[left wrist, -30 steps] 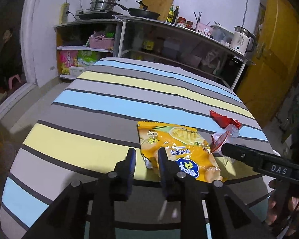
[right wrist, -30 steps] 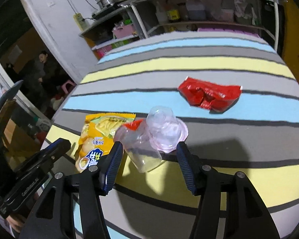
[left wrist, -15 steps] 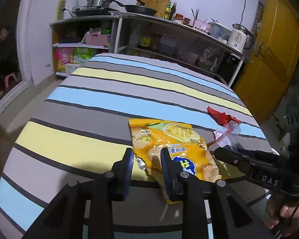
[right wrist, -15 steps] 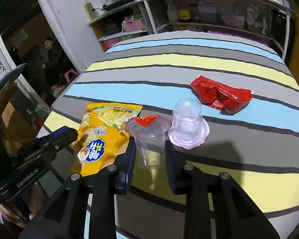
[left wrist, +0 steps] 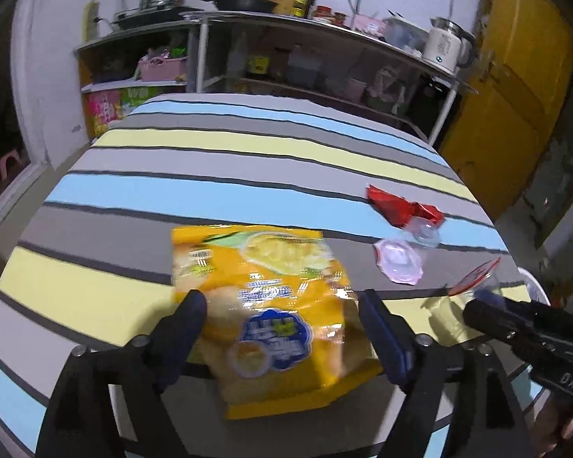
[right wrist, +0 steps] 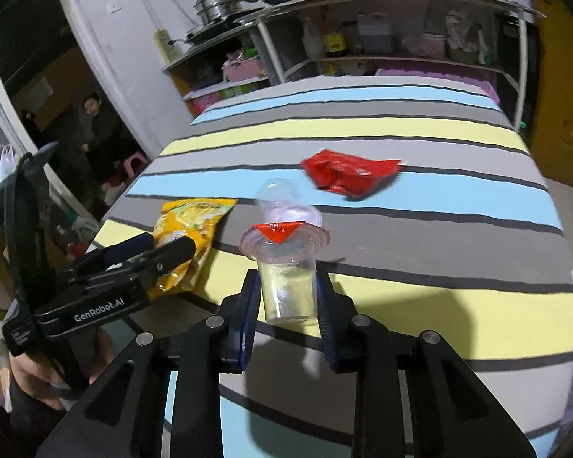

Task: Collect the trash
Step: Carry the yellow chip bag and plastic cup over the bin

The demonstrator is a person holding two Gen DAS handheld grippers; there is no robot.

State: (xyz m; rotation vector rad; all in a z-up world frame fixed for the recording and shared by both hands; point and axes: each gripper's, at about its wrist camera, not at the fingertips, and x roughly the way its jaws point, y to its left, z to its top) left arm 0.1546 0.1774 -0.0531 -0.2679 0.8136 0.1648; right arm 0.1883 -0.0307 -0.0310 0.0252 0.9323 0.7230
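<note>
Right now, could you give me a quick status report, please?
Left gripper just opened, straddling yellow snack bag. Right gripper shut on clear cup. Nothing blocking.

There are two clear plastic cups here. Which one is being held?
The clear cup with the red tab, nearest the camera, is squeezed in the right gripper. The other cup stands upside down on the striped table, untouched.

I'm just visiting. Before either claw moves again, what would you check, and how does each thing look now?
1. Right gripper clamped on the clear cup: ok.
2. Left gripper jaws, just opened wide, around the yellow snack bag but not pressing it: not ok.
3. Second cup and red wrapper left on the striped table: not ok.
4. Trash bin in sight: cannot tell.
</note>
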